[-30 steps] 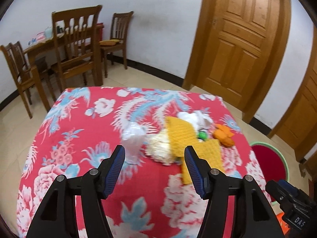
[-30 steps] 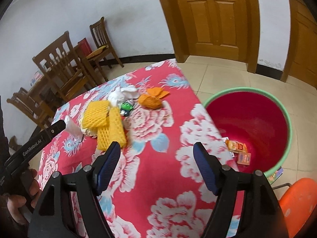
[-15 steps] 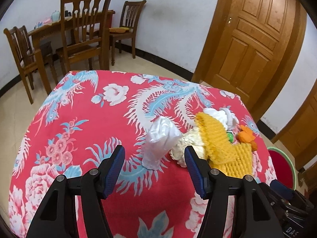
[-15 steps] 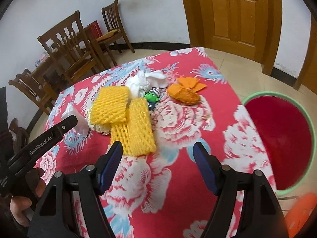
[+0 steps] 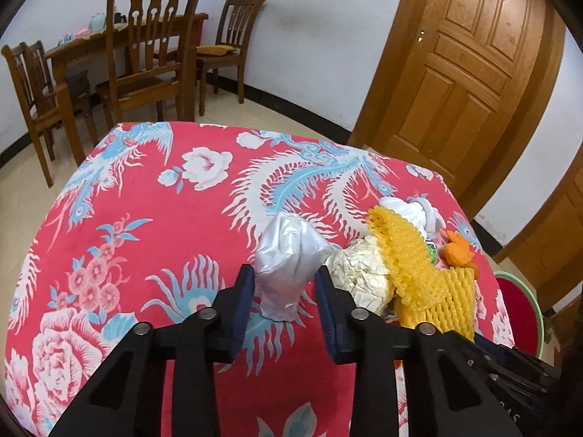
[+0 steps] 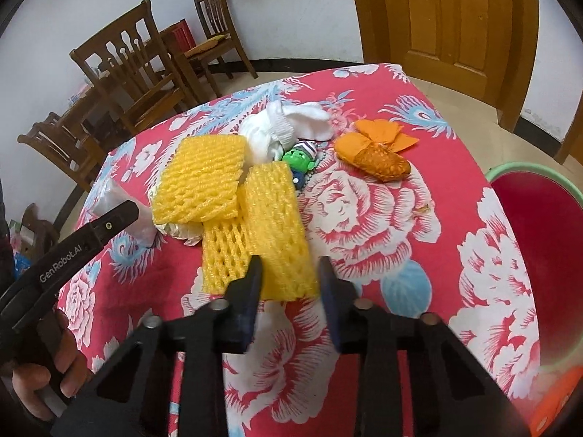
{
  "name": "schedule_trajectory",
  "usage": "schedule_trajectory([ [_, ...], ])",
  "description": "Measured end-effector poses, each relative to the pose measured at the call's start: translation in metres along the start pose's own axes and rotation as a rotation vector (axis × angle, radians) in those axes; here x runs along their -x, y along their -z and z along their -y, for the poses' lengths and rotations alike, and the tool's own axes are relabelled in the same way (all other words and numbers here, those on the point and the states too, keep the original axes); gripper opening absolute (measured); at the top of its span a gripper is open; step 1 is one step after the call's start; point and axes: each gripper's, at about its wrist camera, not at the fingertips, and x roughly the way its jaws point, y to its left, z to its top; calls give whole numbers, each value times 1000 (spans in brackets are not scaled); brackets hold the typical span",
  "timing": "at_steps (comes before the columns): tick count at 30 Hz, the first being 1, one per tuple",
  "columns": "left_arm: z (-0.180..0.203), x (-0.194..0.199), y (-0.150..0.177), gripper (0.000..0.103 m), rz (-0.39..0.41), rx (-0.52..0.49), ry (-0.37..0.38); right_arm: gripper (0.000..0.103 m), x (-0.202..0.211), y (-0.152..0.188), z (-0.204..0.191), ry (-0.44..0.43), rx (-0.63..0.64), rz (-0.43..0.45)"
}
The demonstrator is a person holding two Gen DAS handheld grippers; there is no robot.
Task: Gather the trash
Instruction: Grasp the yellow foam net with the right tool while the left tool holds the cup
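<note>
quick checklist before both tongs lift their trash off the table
1. Clear plastic bag sits between the closing left tongs: ok.
2. Left pads pressing the bag: cannot tell.
3. Near yellow foam net sits between the closing right tongs: ok.
4. Right pads gripping the net: cannot tell.
5. Red bin open beside the table: ok.
6. Net free of the second foam net: not ok, they overlap.

A red floral tablecloth [image 5: 153,240] is covering the table. Wooden chairs [image 5: 153,54] are standing around a wooden dining table [image 5: 83,51] by the white wall [image 5: 320,36]. A panelled wooden door [image 5: 462,73] is standing shut behind. A green toy figure [image 6: 300,156] is lying on the cloth just beside a white sock [image 6: 291,123] and near an orange slipper [image 6: 379,153].
</note>
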Motion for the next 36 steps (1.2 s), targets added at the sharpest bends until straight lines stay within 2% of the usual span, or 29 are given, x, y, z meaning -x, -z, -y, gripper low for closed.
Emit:
schedule_trajectory([
  [3, 1, 3, 1, 31, 3, -4, 8, 17, 5, 1, -1, -5, 6, 14],
  [7, 5, 12, 1, 31, 19, -13, 18, 13, 17, 2, -1, -11, 7, 42],
  [18, 25, 43, 3, 31, 49, -44, 77, 13, 62, 9, 8, -27, 8, 123],
  [36, 77, 76, 7, 31, 78, -121, 167, 13, 128, 20, 62, 29, -81, 248],
])
